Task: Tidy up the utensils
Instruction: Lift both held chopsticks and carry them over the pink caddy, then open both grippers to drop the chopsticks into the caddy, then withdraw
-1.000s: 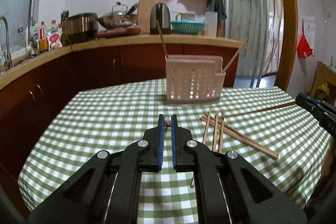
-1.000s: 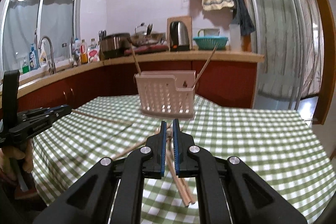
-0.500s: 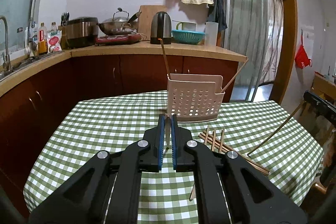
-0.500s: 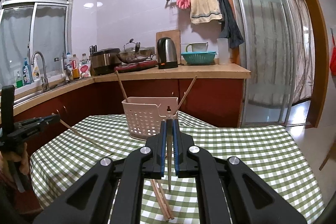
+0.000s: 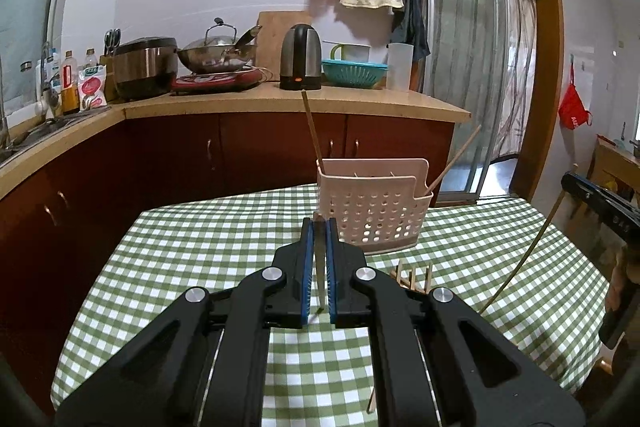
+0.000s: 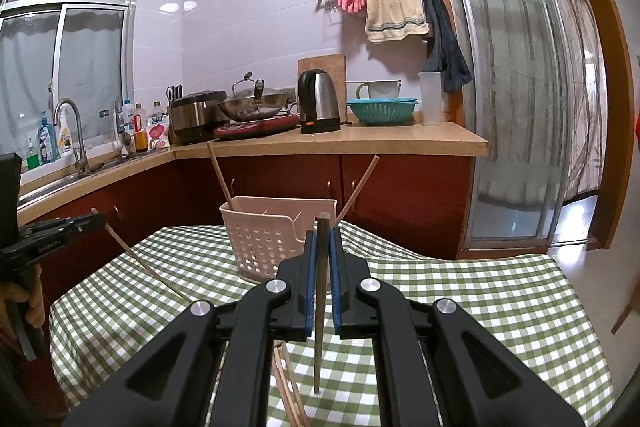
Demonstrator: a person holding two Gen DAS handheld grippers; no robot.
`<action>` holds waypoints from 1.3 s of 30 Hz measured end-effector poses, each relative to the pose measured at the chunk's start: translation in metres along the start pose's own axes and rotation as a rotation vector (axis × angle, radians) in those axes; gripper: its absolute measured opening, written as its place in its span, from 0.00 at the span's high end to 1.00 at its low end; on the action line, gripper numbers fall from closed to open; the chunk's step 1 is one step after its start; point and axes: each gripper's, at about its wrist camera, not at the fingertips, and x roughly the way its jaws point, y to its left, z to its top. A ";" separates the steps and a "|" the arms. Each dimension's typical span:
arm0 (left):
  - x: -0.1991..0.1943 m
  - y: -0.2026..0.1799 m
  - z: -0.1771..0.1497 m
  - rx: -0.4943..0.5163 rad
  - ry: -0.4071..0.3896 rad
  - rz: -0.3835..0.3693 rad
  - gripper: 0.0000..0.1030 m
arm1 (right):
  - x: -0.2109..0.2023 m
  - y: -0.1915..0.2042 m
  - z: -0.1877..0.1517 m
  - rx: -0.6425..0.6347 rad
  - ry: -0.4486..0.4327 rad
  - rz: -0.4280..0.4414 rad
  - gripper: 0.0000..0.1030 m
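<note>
Both grippers have come up off the table since a second ago, and each now carries a chopstick; the left gripper (image 5: 319, 227) has its jaws clamped on a thin chopstick (image 5: 320, 267) that hangs between the blue pads, and the right gripper (image 6: 322, 239) is closed the same way on a darker chopstick (image 6: 319, 307) whose lower end dangles clear of the checked tablecloth (image 6: 460, 307). Earlier both sticks lay flat or nearly flat on the cloth; now they hang steeply, so the pickup looks done on both sides. The pink basket (image 5: 374, 207) stands ahead on the table with two chopsticks already leaning in it, one at each end; it is near both grippers but not yet under either stick. More loose chopsticks (image 5: 412, 273) lie on the cloth just beside the left gripper, so the task seems only partly done; the likely next step is carrying each held stick over the basket's rim and lowering it in, tip first.
</note>
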 end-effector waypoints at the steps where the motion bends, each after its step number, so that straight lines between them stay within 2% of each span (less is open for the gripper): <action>1: 0.001 -0.001 0.001 -0.001 0.000 -0.004 0.94 | 0.001 0.000 0.001 0.000 0.002 0.001 0.93; 9: 0.008 0.000 0.019 -0.018 -0.011 -0.056 0.94 | 0.001 0.003 0.018 -0.016 -0.032 0.002 0.93; 18: 0.003 -0.011 0.065 0.022 -0.101 -0.120 0.94 | 0.004 0.007 0.063 -0.033 -0.147 0.049 0.93; 28: 0.013 -0.025 0.129 0.065 -0.261 -0.112 0.94 | 0.026 0.008 0.109 -0.050 -0.264 0.075 0.94; 35: 0.035 -0.031 0.164 0.061 -0.348 -0.101 0.94 | 0.057 0.007 0.122 -0.039 -0.294 0.089 0.94; 39: 0.053 -0.034 0.168 0.054 -0.371 -0.095 0.94 | 0.082 0.007 0.120 -0.035 -0.286 0.092 0.94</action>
